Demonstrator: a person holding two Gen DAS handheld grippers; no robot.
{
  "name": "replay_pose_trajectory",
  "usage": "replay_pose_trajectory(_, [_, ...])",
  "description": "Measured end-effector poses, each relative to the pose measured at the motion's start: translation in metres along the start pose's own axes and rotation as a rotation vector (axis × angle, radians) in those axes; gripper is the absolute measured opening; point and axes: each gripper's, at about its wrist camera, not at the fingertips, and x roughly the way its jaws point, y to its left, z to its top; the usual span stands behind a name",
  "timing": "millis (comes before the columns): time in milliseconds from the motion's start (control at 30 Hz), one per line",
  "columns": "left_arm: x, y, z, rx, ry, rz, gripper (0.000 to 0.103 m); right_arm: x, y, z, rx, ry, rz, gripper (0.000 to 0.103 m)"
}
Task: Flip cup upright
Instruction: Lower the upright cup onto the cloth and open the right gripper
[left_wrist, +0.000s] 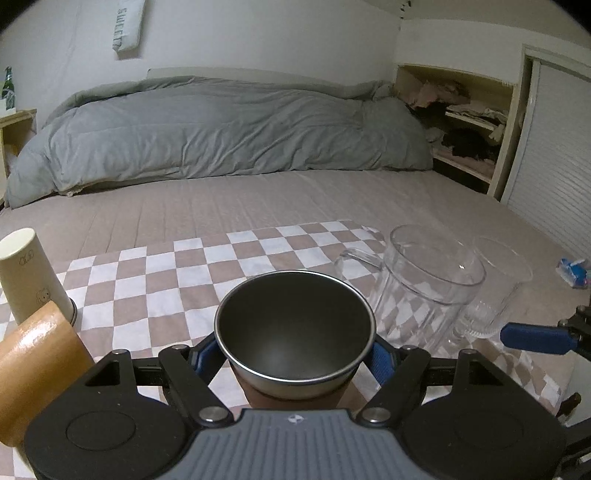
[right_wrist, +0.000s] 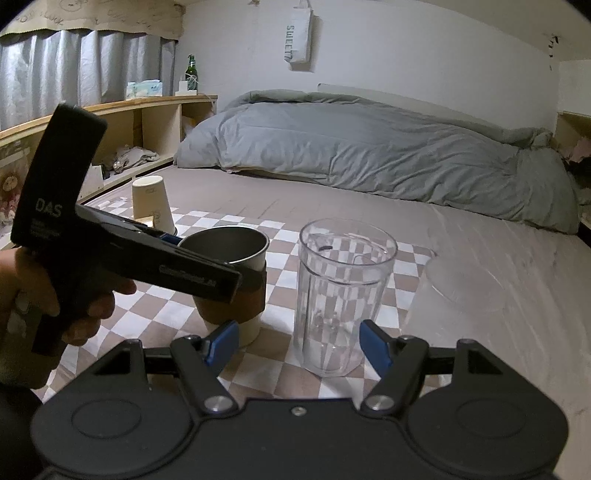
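Observation:
A steel cup with a brown sleeve stands upright, mouth up, on the checkered cloth. My left gripper is shut on it, its blue pads pressed against both sides. The right wrist view shows the same cup with the left gripper clamped around it. My right gripper is open and empty, just in front of a clear plastic mug; one of its blue fingertips shows in the left wrist view.
A paper cup stands upside down at the cloth's left. A brown cylinder lies near my left gripper. A clear mug and a stemmed glass stand at the right. A grey duvet lies behind.

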Motion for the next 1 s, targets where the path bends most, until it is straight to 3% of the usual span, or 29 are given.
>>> replay_pose_trajectory(33, [0.0, 0.001, 0.0, -0.008, 0.004, -0.002, 0.079, 0.0, 0.0, 0.0, 0.004, 0.0, 0.0, 0.073])
replay_pose_trajectory(133, [-0.002, 0.005, 0.001, -0.036, 0.025, -0.02, 0.095, 0.0, -0.001, 0.0, 0.018, -0.002, -0.007, 0.073])
replay_pose_trajectory(467, [-0.057, 0.012, 0.012, -0.04, -0.034, -0.002, 0.103, -0.009, 0.006, 0.011, 0.031, -0.027, -0.042, 0.078])
replay_pose_trajectory(1000, [-0.183, 0.041, -0.008, -0.069, -0.142, 0.227, 0.103, -0.062, 0.044, 0.04, 0.056, -0.104, -0.031, 0.097])
